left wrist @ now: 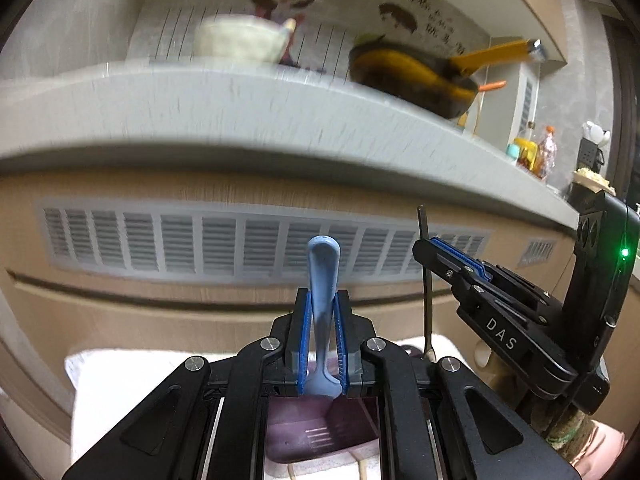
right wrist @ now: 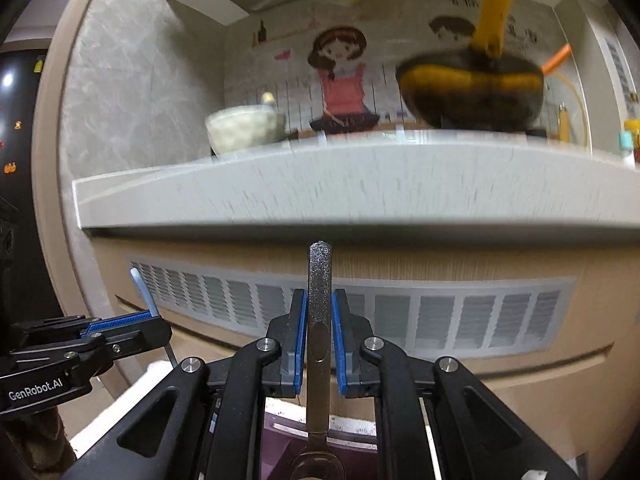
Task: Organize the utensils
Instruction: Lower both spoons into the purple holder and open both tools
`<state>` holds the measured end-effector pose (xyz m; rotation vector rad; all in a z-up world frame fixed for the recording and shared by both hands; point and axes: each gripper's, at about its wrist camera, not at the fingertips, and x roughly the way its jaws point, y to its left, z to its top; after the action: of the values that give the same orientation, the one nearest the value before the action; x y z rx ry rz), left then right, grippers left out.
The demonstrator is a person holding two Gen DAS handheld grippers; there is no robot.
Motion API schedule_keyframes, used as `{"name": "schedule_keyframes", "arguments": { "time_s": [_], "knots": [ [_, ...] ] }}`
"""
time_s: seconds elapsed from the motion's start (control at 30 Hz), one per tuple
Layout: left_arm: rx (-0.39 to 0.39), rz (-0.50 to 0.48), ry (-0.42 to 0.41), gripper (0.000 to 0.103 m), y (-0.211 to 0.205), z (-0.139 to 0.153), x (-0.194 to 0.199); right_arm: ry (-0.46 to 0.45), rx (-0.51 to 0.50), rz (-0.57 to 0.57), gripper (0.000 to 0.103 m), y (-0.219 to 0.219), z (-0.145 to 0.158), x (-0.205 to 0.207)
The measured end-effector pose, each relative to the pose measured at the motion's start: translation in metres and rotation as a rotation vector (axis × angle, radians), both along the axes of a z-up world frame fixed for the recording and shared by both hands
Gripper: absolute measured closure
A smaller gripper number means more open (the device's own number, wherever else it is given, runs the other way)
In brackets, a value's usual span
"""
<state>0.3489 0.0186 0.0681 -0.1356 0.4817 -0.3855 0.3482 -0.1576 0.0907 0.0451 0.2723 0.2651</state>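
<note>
Jaws, left: my left gripper (left wrist: 322,322) was clenched on a blue spoon (left wrist: 323,280), handle end pointing up.
Jaws, right: my right gripper (right wrist: 319,332) was clenched on a metal utensil (right wrist: 319,312), handle up, its head hanging below.
Position: I held both utensils before the cabinet front, below the grey worktop (left wrist: 240,108).
Below: a purple bin (left wrist: 320,432) sat under the jaws.
Worktop items: pale bowl (left wrist: 240,40), dark pan (left wrist: 412,76).

light blue spoon (left wrist: 324,280); speckled silver fork (right wrist: 319,296); purple tray (left wrist: 320,432)
</note>
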Motion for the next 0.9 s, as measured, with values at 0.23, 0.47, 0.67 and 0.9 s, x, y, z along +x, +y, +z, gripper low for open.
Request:
{"name": "schedule_keyframes", "arguments": {
  "time_s": [0.23,0.47,0.67,0.9],
  "knots": [
    [0.026,0.019,0.110,0.057,-0.002,-0.045,0.004,0.152,-0.024,0.034,0.071,-0.005,-0.051,0.015],
    [0.032,0.092,0.152,0.044,0.010,-0.062,-0.041,0.246,-0.081,-0.018,0.050,-0.023,-0.075,-0.037],
    [0.089,0.087,0.241,0.030,0.010,-0.089,-0.088,0.311,-0.155,-0.069,0.009,-0.024,-0.100,-0.090],
    [0.148,0.098,0.351,0.030,0.011,-0.123,-0.129,0.392,-0.186,-0.054,0.000,-0.003,-0.131,-0.121]
  ]
}}
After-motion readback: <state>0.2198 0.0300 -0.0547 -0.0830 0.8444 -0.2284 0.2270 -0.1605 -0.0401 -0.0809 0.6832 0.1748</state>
